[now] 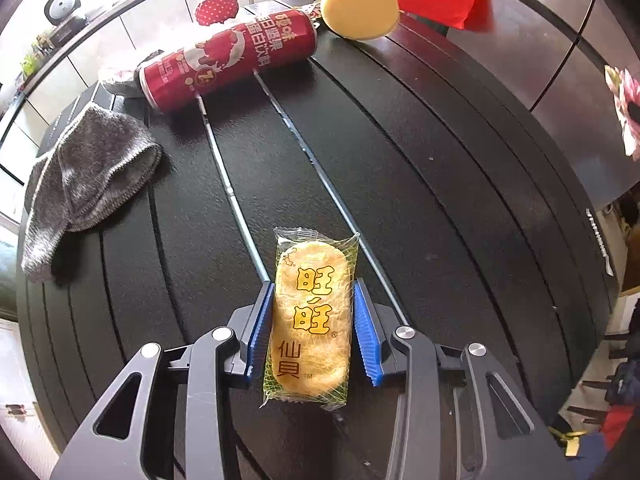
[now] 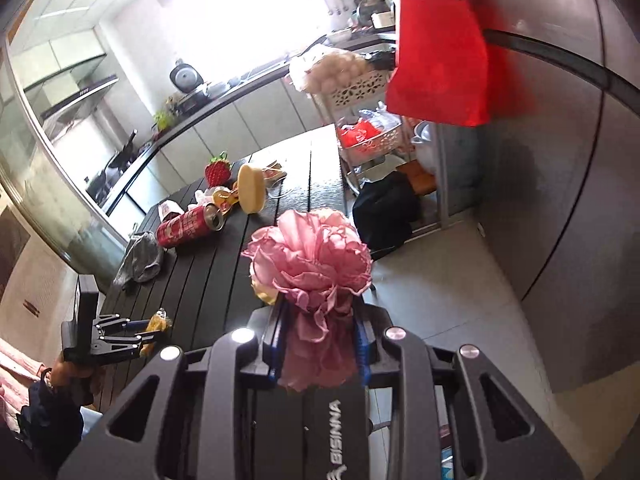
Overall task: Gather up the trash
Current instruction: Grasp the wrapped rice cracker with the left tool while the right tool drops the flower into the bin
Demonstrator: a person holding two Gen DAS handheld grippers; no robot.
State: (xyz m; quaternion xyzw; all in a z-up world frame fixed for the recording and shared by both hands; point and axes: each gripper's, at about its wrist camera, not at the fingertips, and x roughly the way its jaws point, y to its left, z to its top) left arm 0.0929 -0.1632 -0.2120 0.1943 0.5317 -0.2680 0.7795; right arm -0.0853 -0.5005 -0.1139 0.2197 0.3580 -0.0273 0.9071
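Observation:
A rice cracker packet (image 1: 310, 316), clear wrap with yellow print, lies on the black slatted table (image 1: 440, 200). My left gripper (image 1: 313, 285) points down at it, and both blue pads press its long sides. The right wrist view shows that gripper (image 2: 148, 332) low at the left with the yellow packet (image 2: 158, 323) in it. My right gripper (image 2: 319, 311) is shut on a crumpled pink paper flower (image 2: 310, 256), held in the air beyond the table's edge. A red plastic bag (image 2: 440, 40) hangs above and to the right of it. A red drink can (image 1: 230, 64) lies on its side at the far end.
A grey cloth (image 1: 88, 176) is bunched at the table's left edge. A round yellow sponge (image 1: 360, 10) and a strawberry-shaped item (image 1: 216, 10) sit beyond the can. A white basket rack (image 2: 360, 84) and a dark bag (image 2: 384, 208) stand on the floor past the table.

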